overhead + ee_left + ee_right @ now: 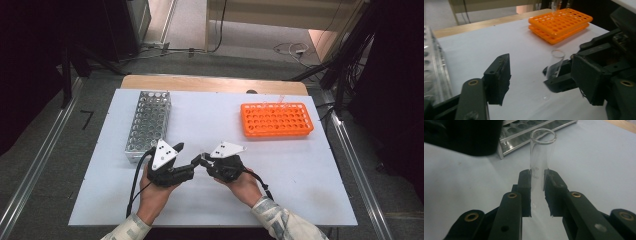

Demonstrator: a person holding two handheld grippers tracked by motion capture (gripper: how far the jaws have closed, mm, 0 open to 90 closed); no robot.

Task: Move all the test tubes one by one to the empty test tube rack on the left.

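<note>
A clear glass test tube (541, 155) stands upright between the pads of my right gripper (537, 173), which is shut on its lower part, with the open rim above the jaws. Low over the white table top (200, 115), near its front middle, my left gripper (192, 167) and right gripper (202, 161) point at each other, tips almost meeting. In the left gripper view the tube (555, 66) and the right gripper (550, 75) sit inside the wide gap of my left gripper (540, 65). The left jaws stand apart from the tube, not touching it.
A metal tube rack (147, 122) stands at the table's left, just beyond the left hand. An orange tube rack (276, 120) sits at the back right, with a few clear tubes (280, 101) along its far edge. Bare white surface lies between the racks.
</note>
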